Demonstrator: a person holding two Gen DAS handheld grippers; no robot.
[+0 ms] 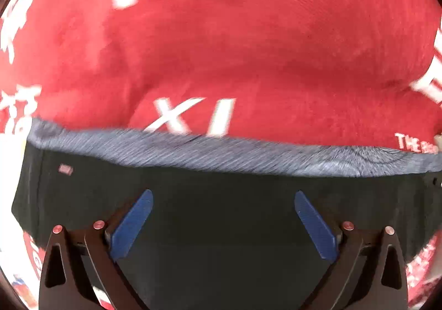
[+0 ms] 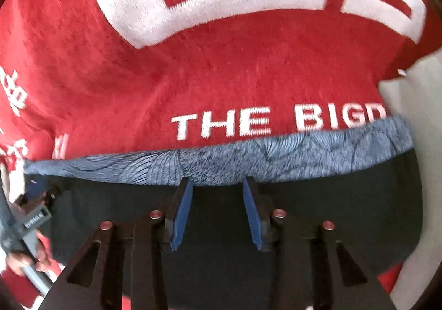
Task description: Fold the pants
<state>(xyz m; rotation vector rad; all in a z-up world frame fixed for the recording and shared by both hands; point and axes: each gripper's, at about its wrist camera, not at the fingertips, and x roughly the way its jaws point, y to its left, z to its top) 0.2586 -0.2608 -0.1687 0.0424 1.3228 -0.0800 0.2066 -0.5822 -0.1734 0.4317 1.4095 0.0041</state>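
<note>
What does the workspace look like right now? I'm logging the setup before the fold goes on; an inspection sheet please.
Surface: red blanket with white lettering.
Job's things: black pants lying flat, patterned grey band along the far edge.
Clutter: nothing seen.
Grippers: left gripper open wide above the pants; right gripper open, tips at the band, gripping nothing.
Cables: nothing seen.
Surroundings: pale surface beyond the blanket's right edge.

I see the pants [image 1: 221,199] lying flat on the red blanket [image 1: 221,55], dark, nearly black fabric spread wide below me. Their far edge is a blue-grey band [image 2: 276,155] with a fine line pattern, running just under the blanket's white "THE BIGD" lettering [image 2: 276,119].
</note>
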